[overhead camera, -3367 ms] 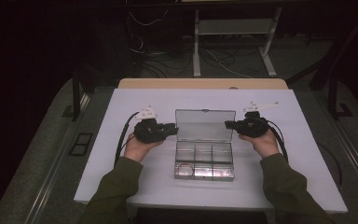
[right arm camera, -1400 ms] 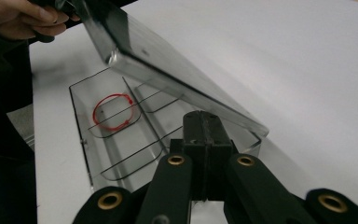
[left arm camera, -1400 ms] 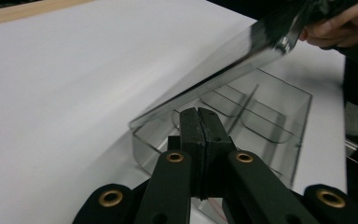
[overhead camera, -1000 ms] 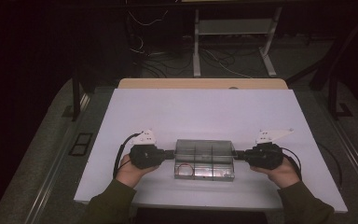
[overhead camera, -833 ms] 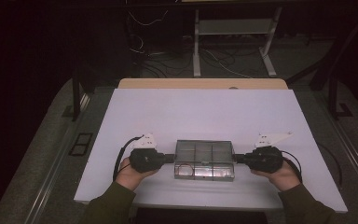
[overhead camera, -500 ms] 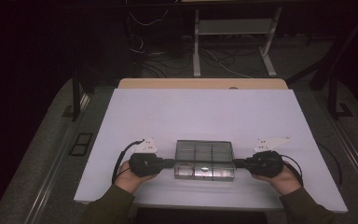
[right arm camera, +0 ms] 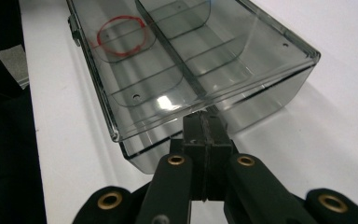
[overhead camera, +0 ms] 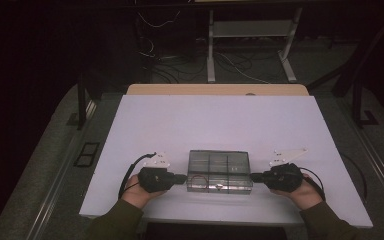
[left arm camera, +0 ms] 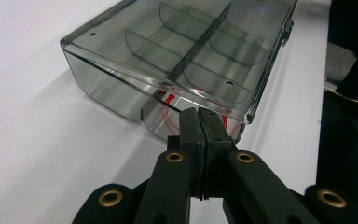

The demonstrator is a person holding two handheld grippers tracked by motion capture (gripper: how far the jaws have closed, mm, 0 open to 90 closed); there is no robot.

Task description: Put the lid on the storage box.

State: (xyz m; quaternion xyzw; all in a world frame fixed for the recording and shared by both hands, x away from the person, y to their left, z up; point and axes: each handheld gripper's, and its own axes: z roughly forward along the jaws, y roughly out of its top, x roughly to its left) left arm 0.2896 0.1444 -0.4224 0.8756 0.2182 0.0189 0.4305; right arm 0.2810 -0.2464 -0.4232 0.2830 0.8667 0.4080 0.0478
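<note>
Box (overhead camera: 220, 171), clear plastic with its lid down, sits near the front edge of the white table (overhead camera: 215, 120). Left gripper (overhead camera: 182, 178) and right gripper (overhead camera: 254, 177), jaws closed and empty, meet its two short ends. Bare tabletop extends behind the box.

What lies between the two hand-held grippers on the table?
In the high view, the clear plastic box with its lid closed lies between the left hand-held gripper and the right hand-held gripper.
</note>
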